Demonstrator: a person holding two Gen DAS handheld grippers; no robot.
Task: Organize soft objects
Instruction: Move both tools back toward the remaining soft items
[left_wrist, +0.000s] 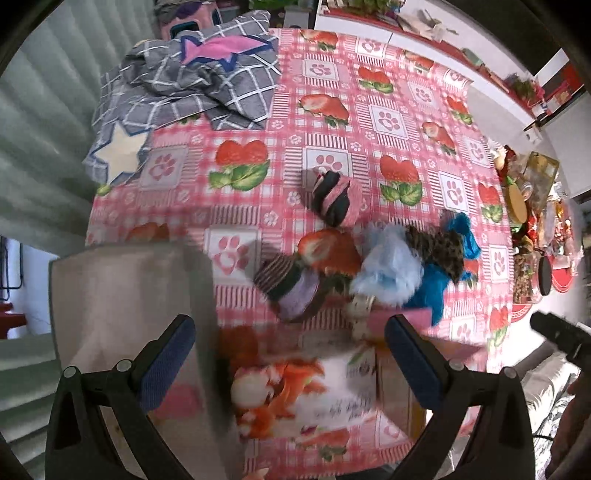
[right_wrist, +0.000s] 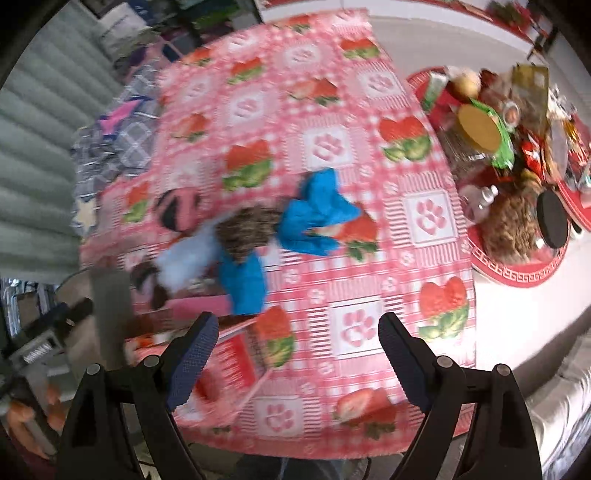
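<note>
A heap of soft things lies mid-table on the pink strawberry cloth (left_wrist: 388, 122): a pink-and-dark striped sock roll (left_wrist: 334, 197), a purple striped sock (left_wrist: 291, 291), a pale blue fluffy piece (left_wrist: 388, 269), a leopard-print piece (left_wrist: 439, 251) and bright blue cloth (left_wrist: 432, 291). My left gripper (left_wrist: 290, 354) is open above a printed cardboard box (left_wrist: 306, 391), short of the heap. My right gripper (right_wrist: 295, 343) is open over the cloth, nearer than the blue cloth (right_wrist: 317, 214), leopard-print piece (right_wrist: 247, 229) and fluffy piece (right_wrist: 188, 254). Both views are motion-blurred.
A grey checked blanket (left_wrist: 192, 85) with a pink fish and a white star lies at the far left. A grey chair back (left_wrist: 122, 306) stands at the left edge. Snacks and jars crowd red mats (right_wrist: 517, 280) at the right. A hand (right_wrist: 22, 417) grips the other tool.
</note>
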